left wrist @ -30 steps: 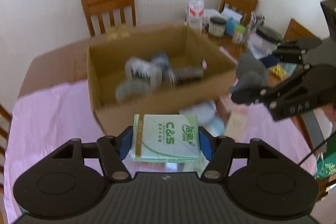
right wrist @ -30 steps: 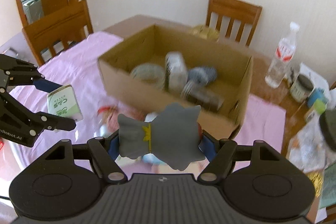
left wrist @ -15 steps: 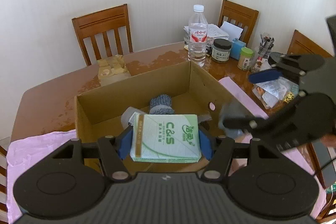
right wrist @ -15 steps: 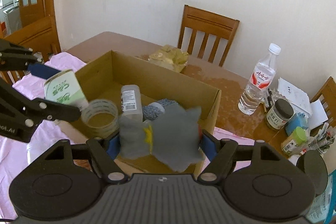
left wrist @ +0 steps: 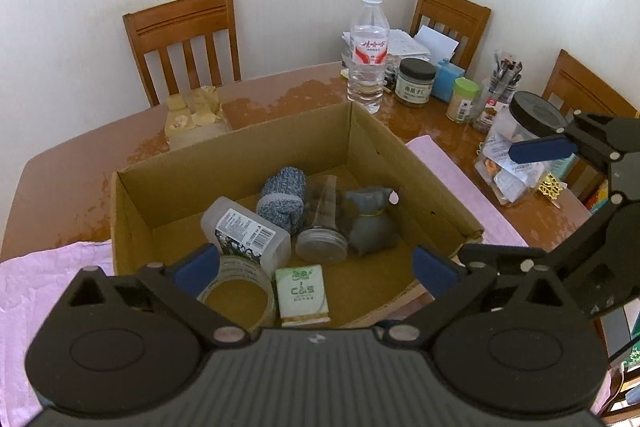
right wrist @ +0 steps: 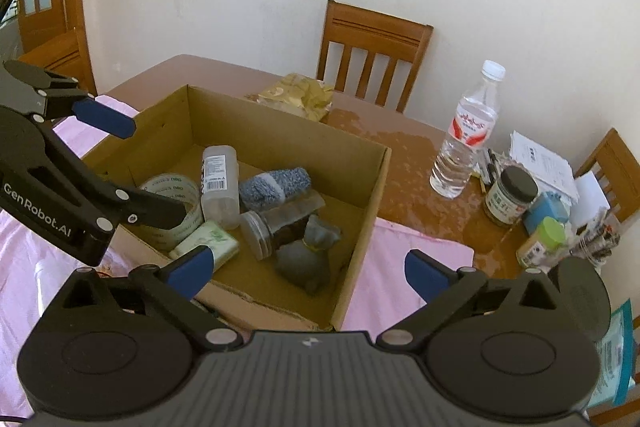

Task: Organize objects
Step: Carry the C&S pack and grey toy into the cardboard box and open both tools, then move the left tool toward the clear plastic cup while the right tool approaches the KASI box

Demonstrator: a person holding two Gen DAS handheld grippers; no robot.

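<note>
An open cardboard box (left wrist: 416, 183) (right wrist: 362, 227) sits on the table. Inside lie a green C&S tissue pack (left wrist: 304, 294) (right wrist: 208, 243), a grey plush toy (left wrist: 370, 223) (right wrist: 308, 253), a tape roll (left wrist: 236, 287) (right wrist: 176, 193), a clear plastic bottle (left wrist: 246, 233) (right wrist: 218, 177), a rolled blue sock (left wrist: 282, 197) (right wrist: 276, 185) and a jar on its side (left wrist: 324, 227) (right wrist: 272, 223). My left gripper (left wrist: 316, 269) (right wrist: 120, 171) is open and empty above the box's near edge. My right gripper (right wrist: 308, 269) (left wrist: 516, 203) is open and empty over the box's near right corner.
A pink cloth (left wrist: 36, 291) (right wrist: 396, 267) covers the near table. A water bottle (left wrist: 369, 47) (right wrist: 464, 143), jars (left wrist: 416, 83) (right wrist: 510, 195), papers and a pen cup (left wrist: 500, 91) crowd the far right. A yellow wrapped bundle (left wrist: 196, 119) lies behind the box. Wooden chairs (left wrist: 184, 39) surround the table.
Both grippers have opened. The tissue pack dropped from my left gripper and the grey plush from my right gripper; both now lie in the box. Both grippers have risen over the box.
</note>
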